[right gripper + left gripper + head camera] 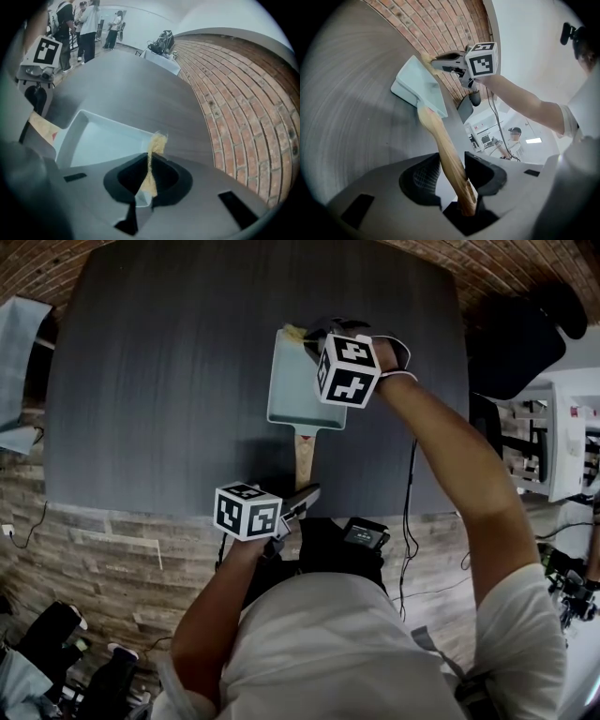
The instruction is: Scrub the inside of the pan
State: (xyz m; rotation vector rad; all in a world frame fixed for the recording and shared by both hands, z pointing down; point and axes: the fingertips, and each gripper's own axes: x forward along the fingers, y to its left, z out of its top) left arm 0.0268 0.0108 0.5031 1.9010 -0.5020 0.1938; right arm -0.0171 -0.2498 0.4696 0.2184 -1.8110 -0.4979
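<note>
A pale blue rectangular pan (295, 381) lies on the dark grey table (169, 381), its wooden handle (304, 460) pointing toward the front edge. My left gripper (305, 495) is at that edge, shut on the handle's end (443, 145), which runs between both pads. My right gripper (311, 337) hangs over the pan's far right corner, pointing steeply down and shut on a thin yellow scrub pad (157, 143). The pad's frayed tip stands just over the pan's rim (140, 136). In the left gripper view the pan (423, 86) looks tilted, with the right gripper (440, 63) above it.
A brick wall (243, 103) runs along the table's far side. Several people (89, 23) stand beyond the table's end, near a black bag (161, 40) on a white-covered stand. A black device (366, 533) sits below the table's front edge.
</note>
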